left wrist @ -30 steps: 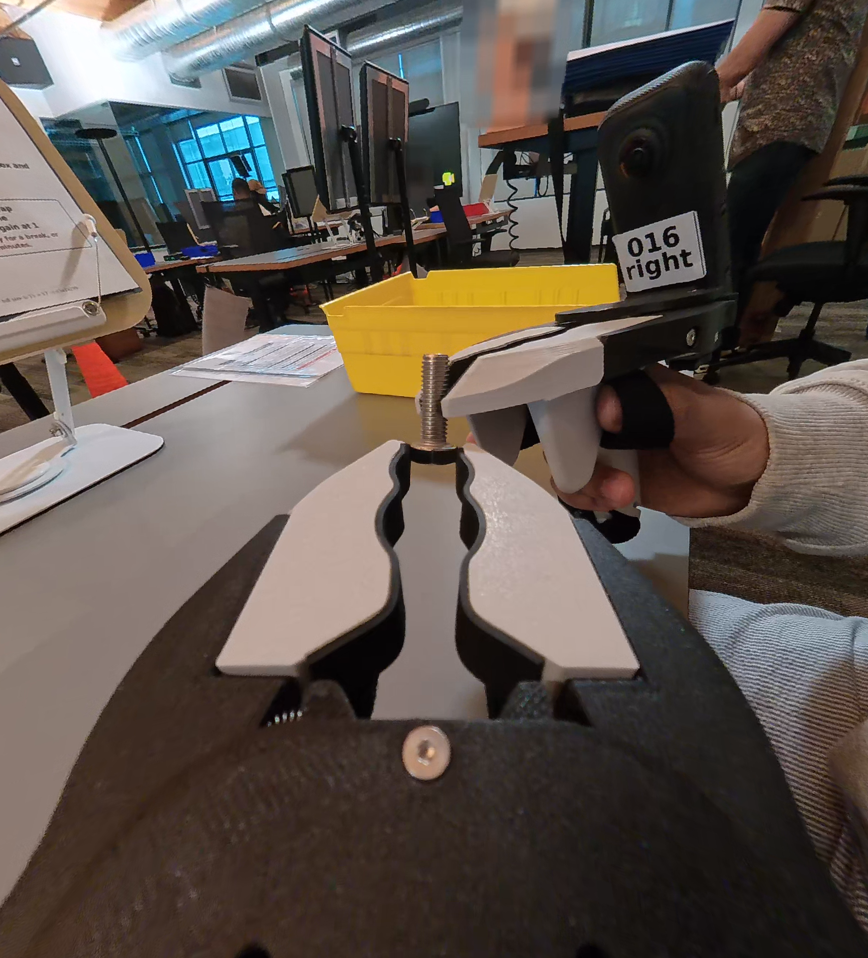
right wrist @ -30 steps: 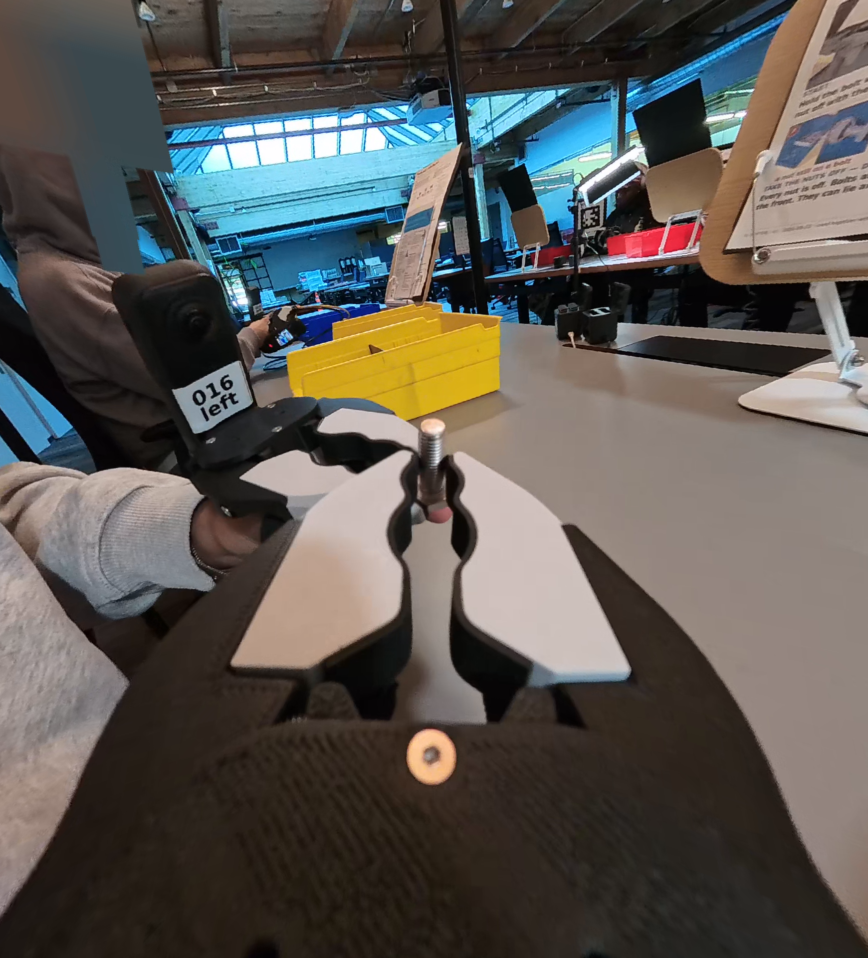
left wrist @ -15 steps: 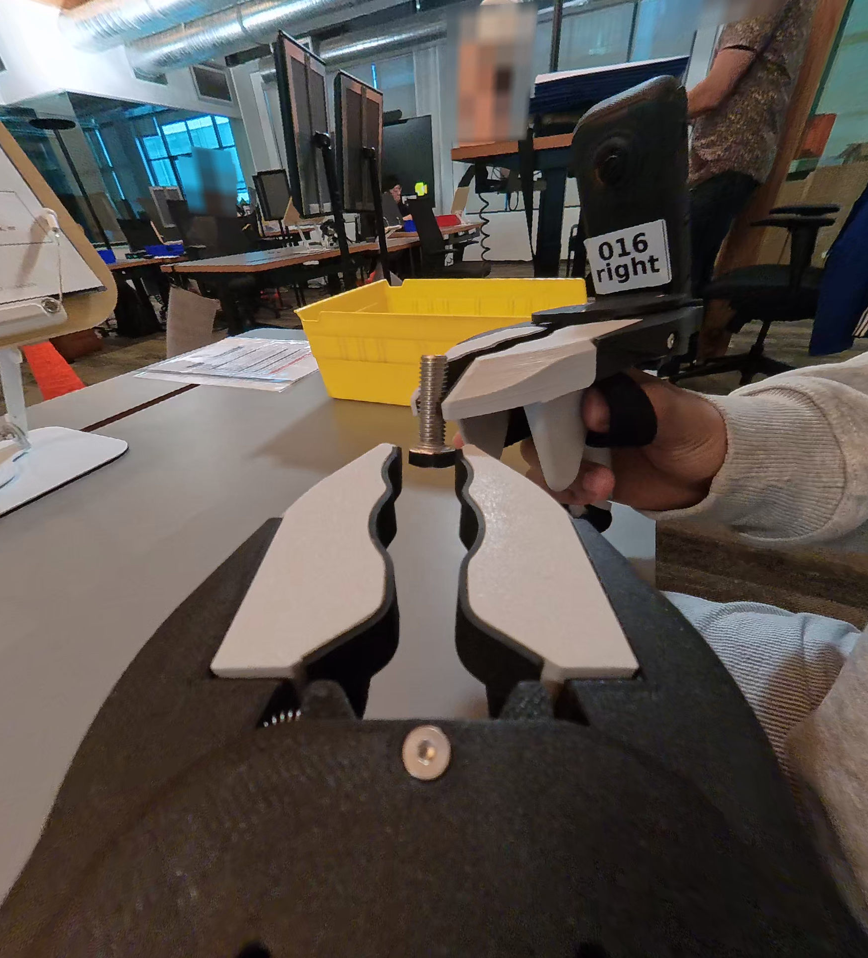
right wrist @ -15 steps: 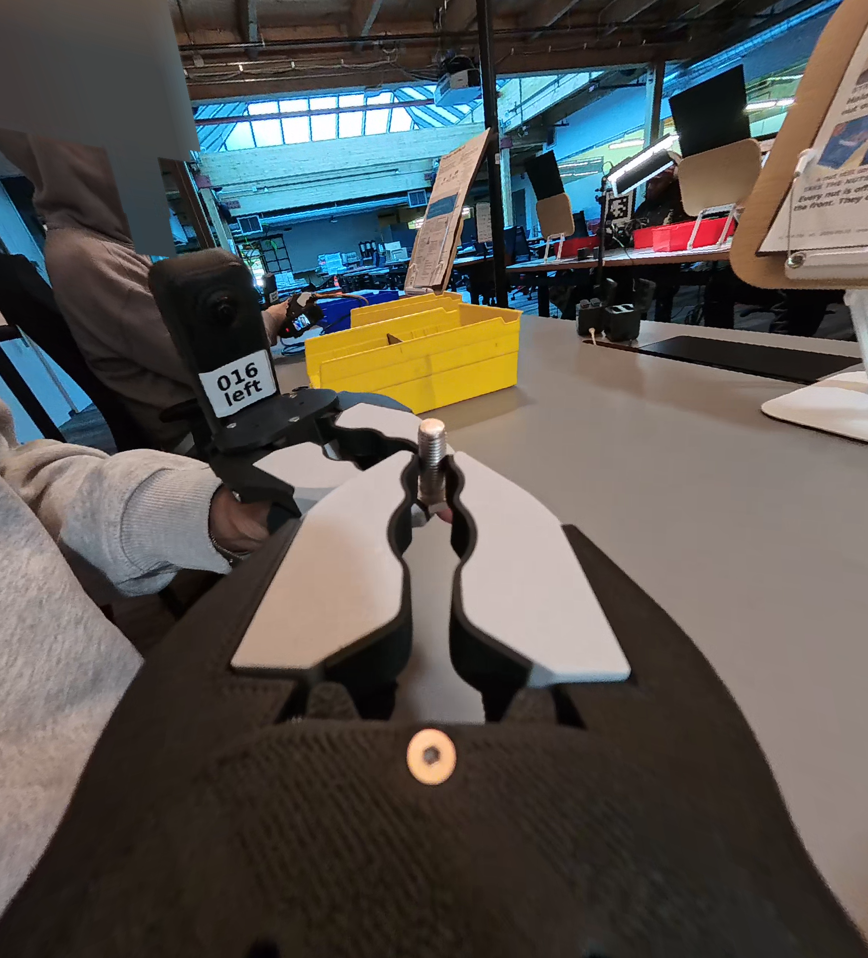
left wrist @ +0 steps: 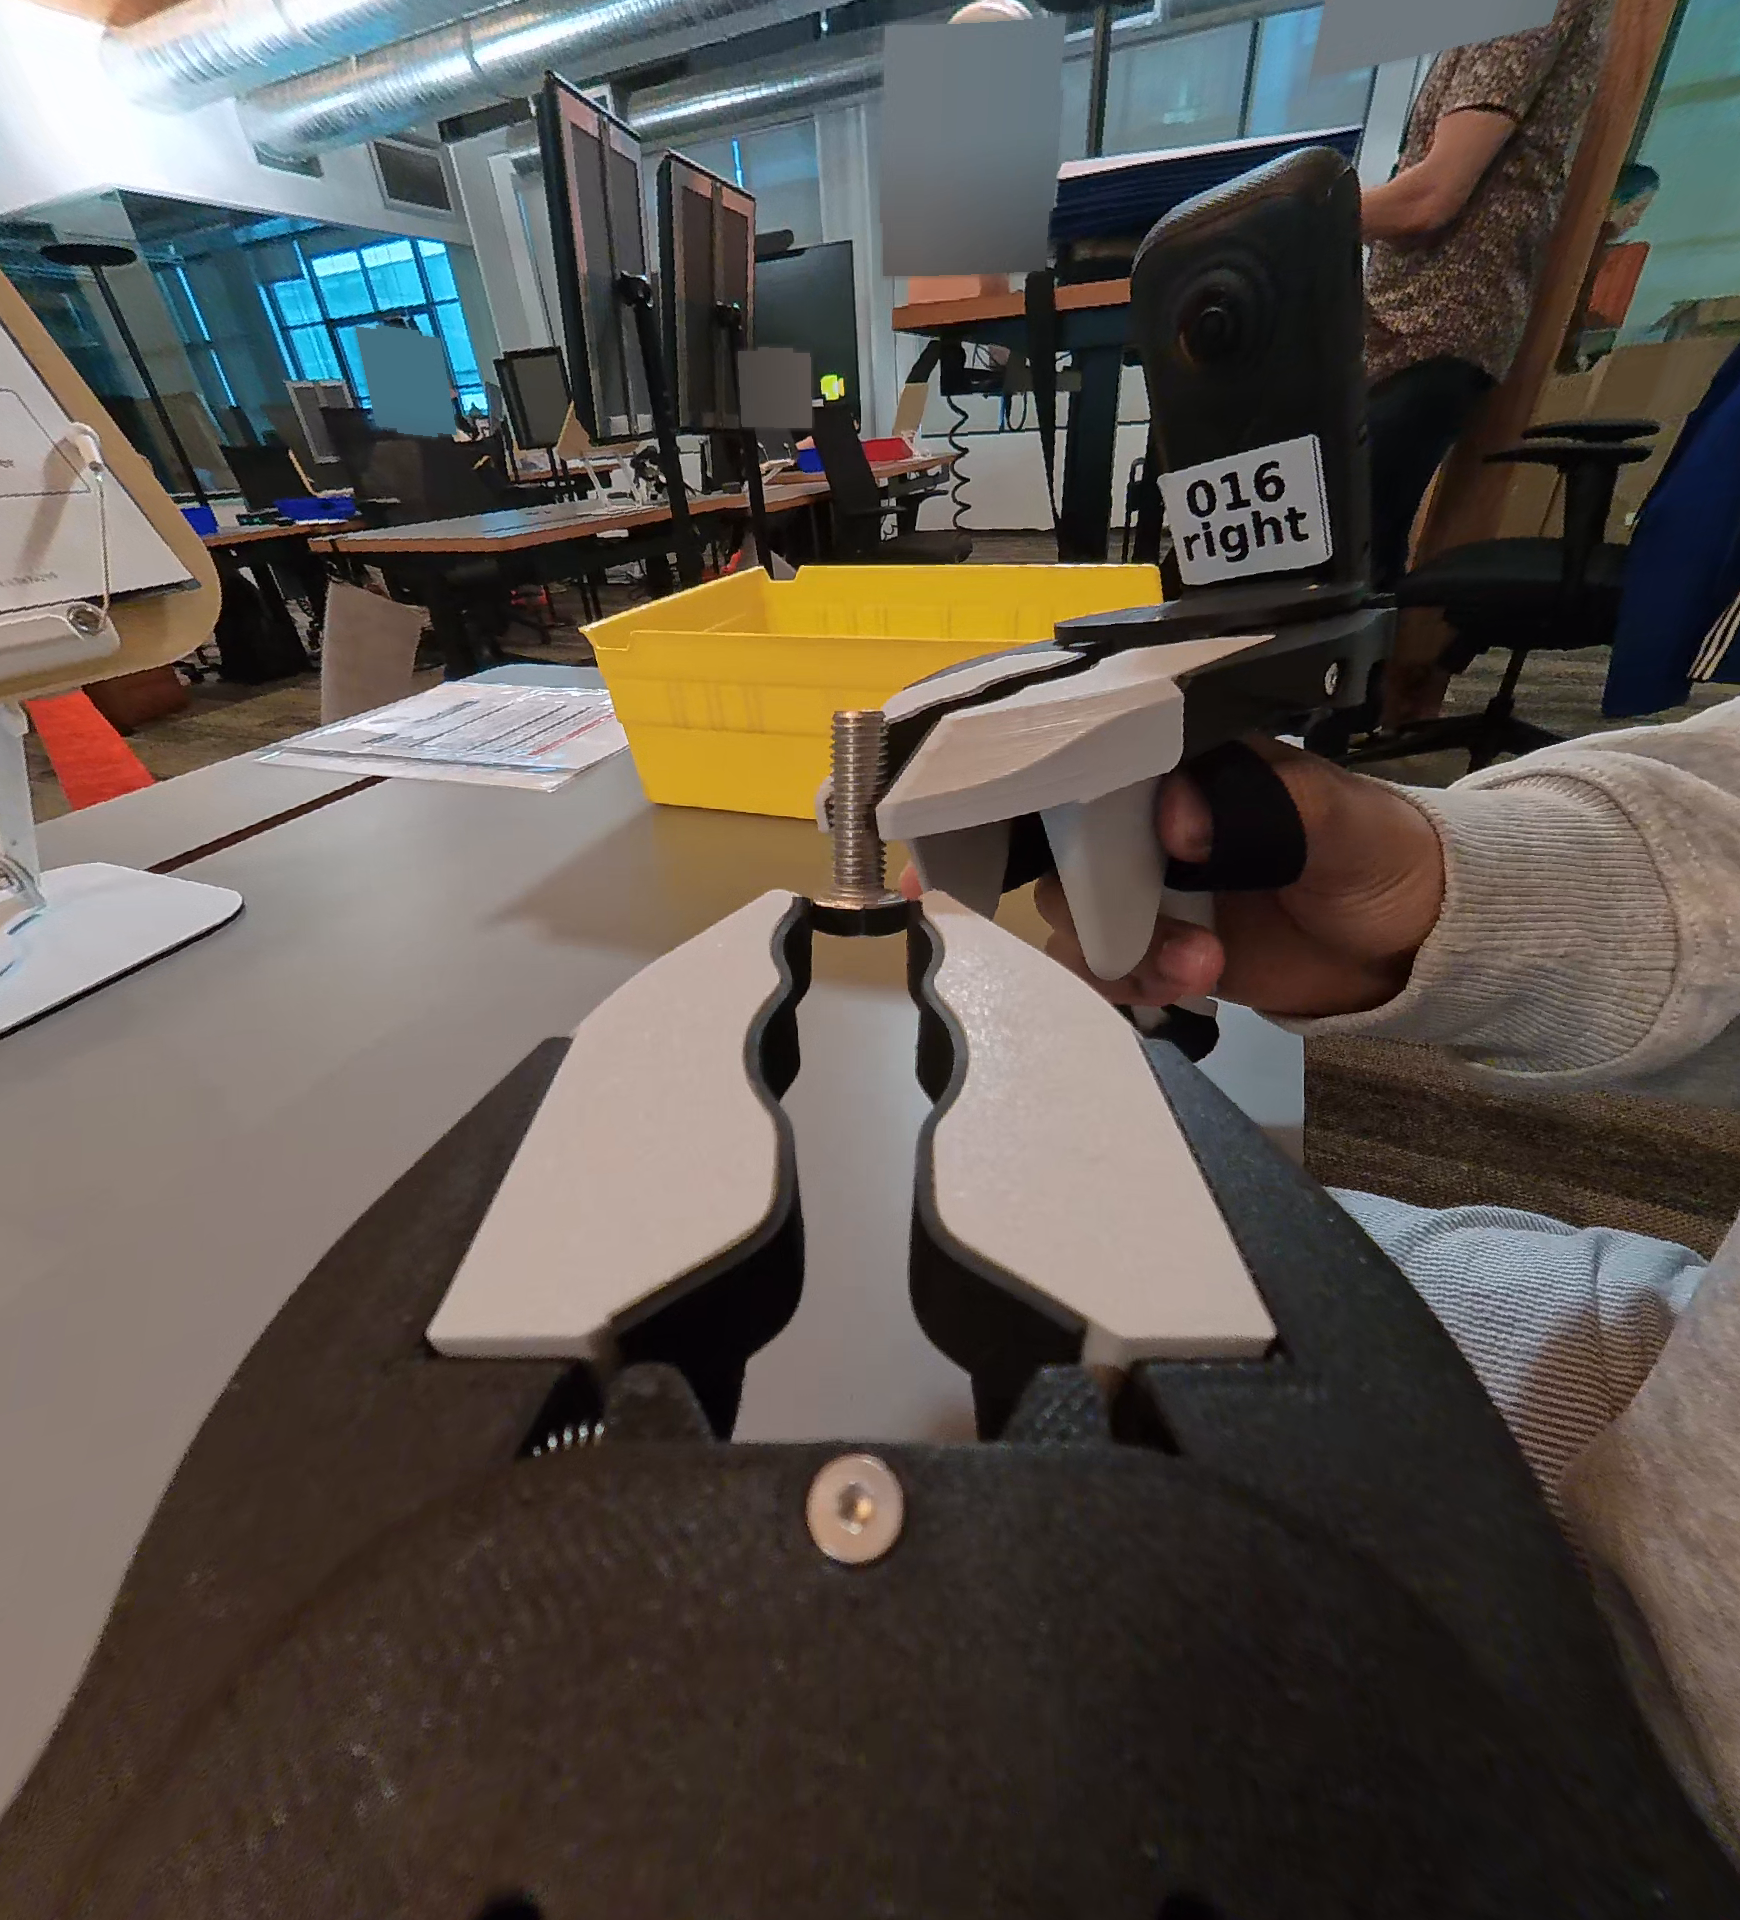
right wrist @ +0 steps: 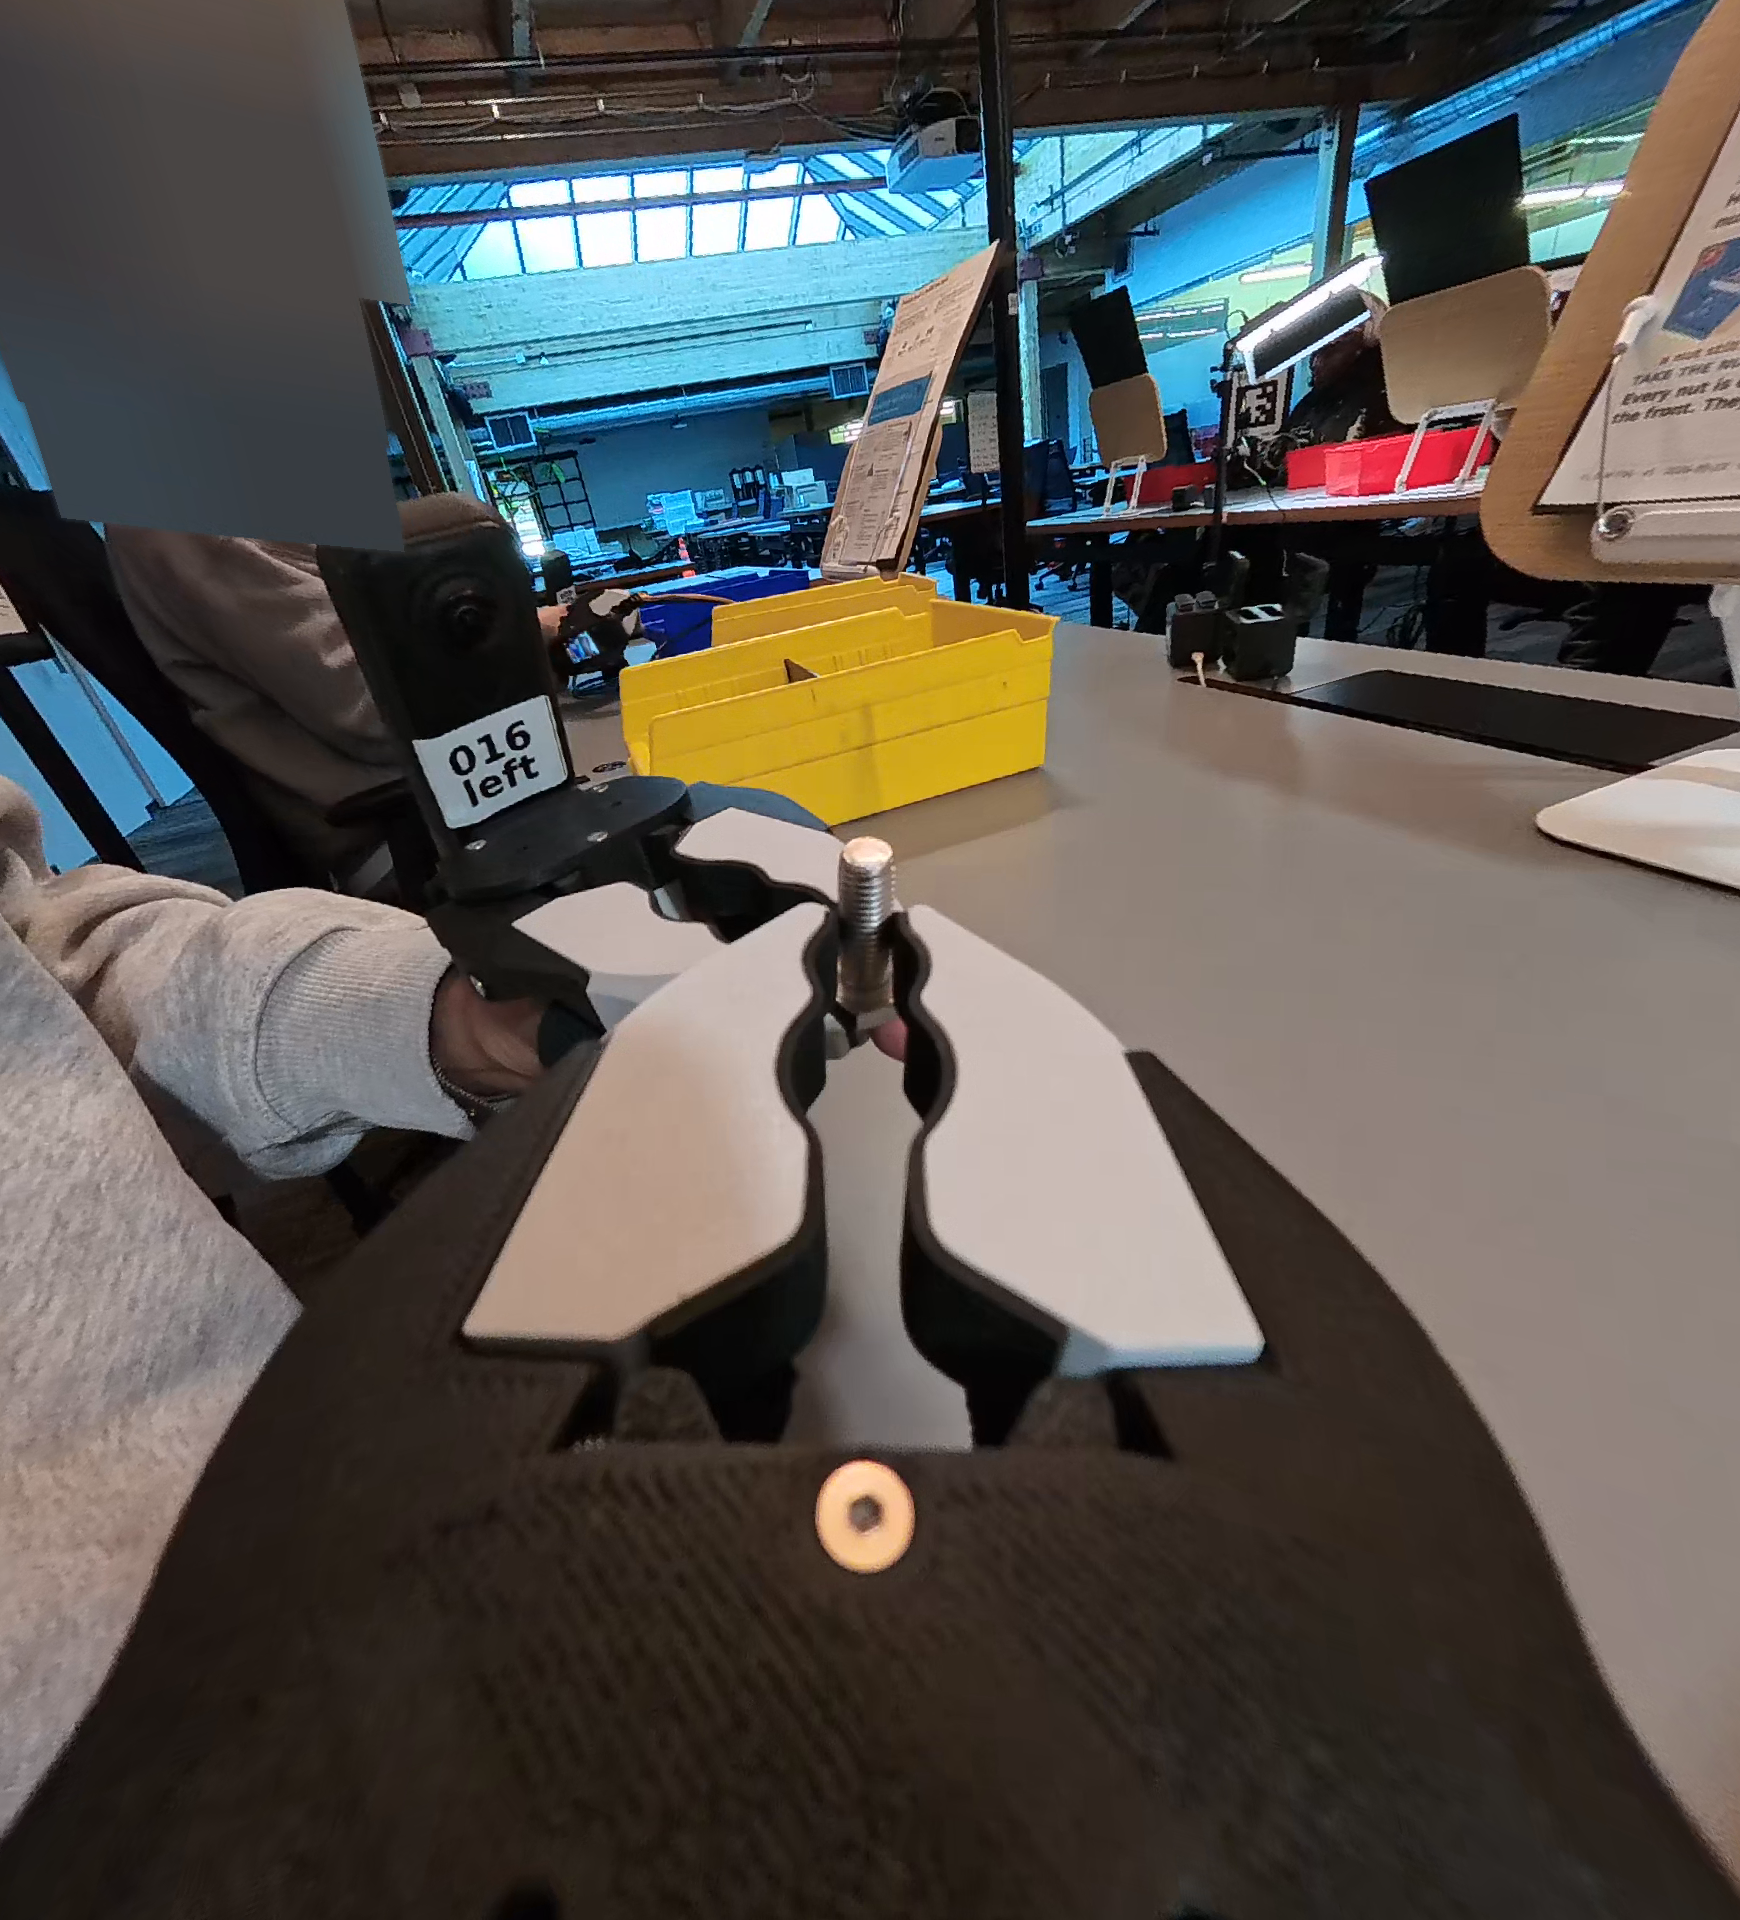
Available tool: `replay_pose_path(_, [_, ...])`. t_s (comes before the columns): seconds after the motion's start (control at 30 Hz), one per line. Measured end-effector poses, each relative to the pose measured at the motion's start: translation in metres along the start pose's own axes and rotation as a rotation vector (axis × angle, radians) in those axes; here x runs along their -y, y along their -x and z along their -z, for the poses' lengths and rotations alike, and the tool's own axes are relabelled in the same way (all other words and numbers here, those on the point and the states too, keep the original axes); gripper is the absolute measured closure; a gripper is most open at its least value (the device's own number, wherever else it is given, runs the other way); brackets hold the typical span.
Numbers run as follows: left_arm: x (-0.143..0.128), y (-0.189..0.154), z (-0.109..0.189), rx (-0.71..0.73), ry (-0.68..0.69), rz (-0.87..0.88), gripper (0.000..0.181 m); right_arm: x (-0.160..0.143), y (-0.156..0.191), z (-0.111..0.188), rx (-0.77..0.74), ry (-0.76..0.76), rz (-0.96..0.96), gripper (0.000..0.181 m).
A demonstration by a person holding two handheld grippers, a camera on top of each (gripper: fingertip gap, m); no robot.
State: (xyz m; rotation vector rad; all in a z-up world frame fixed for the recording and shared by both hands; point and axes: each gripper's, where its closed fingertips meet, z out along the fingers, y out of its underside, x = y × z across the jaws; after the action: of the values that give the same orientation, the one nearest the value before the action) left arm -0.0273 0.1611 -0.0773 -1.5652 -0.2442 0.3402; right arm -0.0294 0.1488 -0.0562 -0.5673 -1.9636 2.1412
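Observation:
A steel bolt (left wrist: 855, 790) stands upright above the grey table (left wrist: 222, 1143). My left gripper (left wrist: 853, 920) is shut on the dark nut (left wrist: 853, 921) at the bolt's lower end. My right gripper (right wrist: 864, 961) is shut on the bolt's threaded shank (right wrist: 866, 904). It reaches in from the right, and its fingers (left wrist: 1032, 748) clamp the shank just above the nut. The left gripper's fingers (right wrist: 741, 857) show under the bolt in the right wrist view. A hand (left wrist: 1313, 904) in a grey sleeve holds the right gripper.
A yellow bin (left wrist: 845, 665) sits behind the bolt and also shows in the right wrist view (right wrist: 845, 717). A document stand (left wrist: 14, 520) on a white base is at the left. A printed sheet (left wrist: 461, 727) lies beside the bin. People, desks and chairs are beyond.
Both grippers keep their hold. The pair has turned slightly about the bolt, so the background has slid sideways in both views.

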Motion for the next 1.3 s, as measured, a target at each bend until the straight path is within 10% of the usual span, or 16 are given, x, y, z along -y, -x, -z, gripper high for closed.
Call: replay_pose_path(1.3, [-0.0044,0.0023,-0.0019,0.029,0.024,0.001,0.163,-0.0044,-0.0055,-0.0003,-0.036,0.005,-0.071,0.172])
